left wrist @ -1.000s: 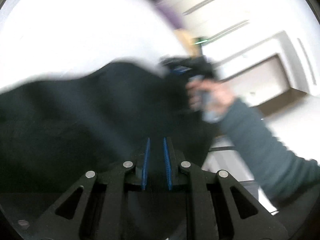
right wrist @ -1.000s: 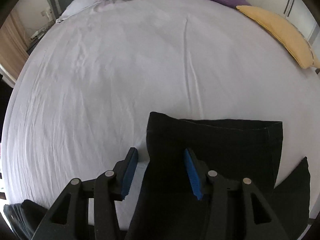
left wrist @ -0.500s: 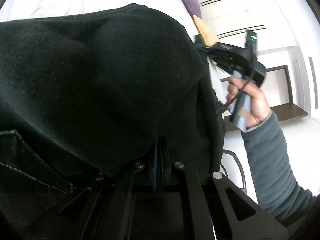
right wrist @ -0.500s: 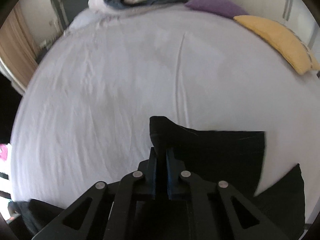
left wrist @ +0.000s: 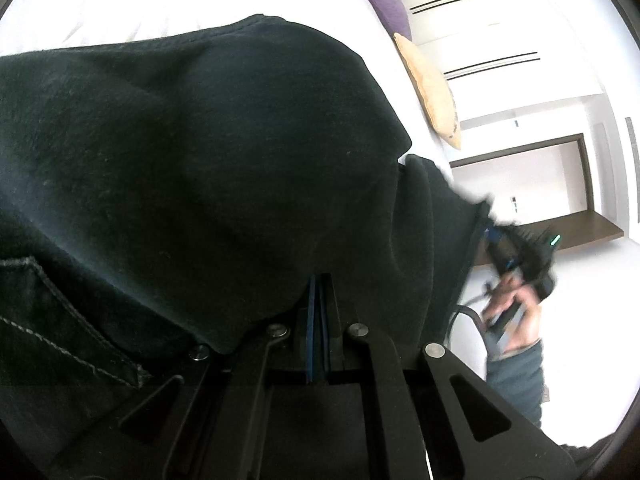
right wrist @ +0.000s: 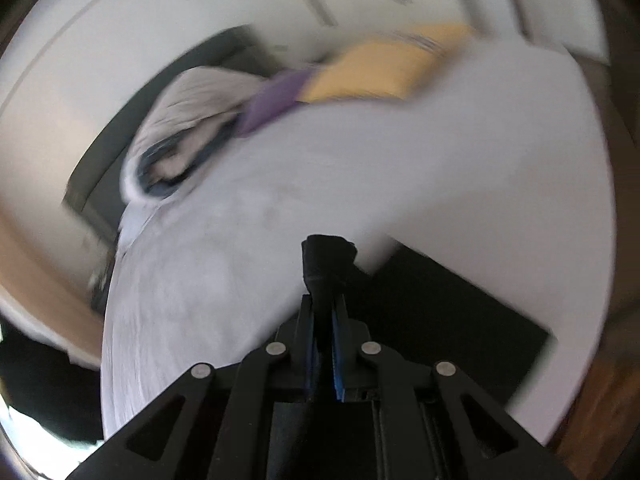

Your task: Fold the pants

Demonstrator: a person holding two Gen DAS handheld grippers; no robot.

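The black pants (left wrist: 208, 168) fill most of the left wrist view, draped over my left gripper (left wrist: 319, 284), which is shut on the fabric. A stitched seam shows at the lower left. My right gripper (right wrist: 323, 304) is shut on a bunched edge of the pants (right wrist: 326, 256), and more of the pants (right wrist: 448, 320) hang to its right above the white bed (right wrist: 320, 184). In the left wrist view the right gripper (left wrist: 520, 256) and the hand on it show at the right, blurred.
A yellow pillow (right wrist: 380, 68) and a purple pillow (right wrist: 276, 100) lie at the far end of the bed, beside a rolled duvet (right wrist: 188, 124). They also show in the left wrist view, yellow (left wrist: 432, 92) and purple (left wrist: 384, 0). A dark wooden shelf (left wrist: 560, 232) is on the wall.
My right gripper closed on the pants edge and has lifted and tilted up, its view now blurred. The pants have come up over my left gripper, which stays shut on them.
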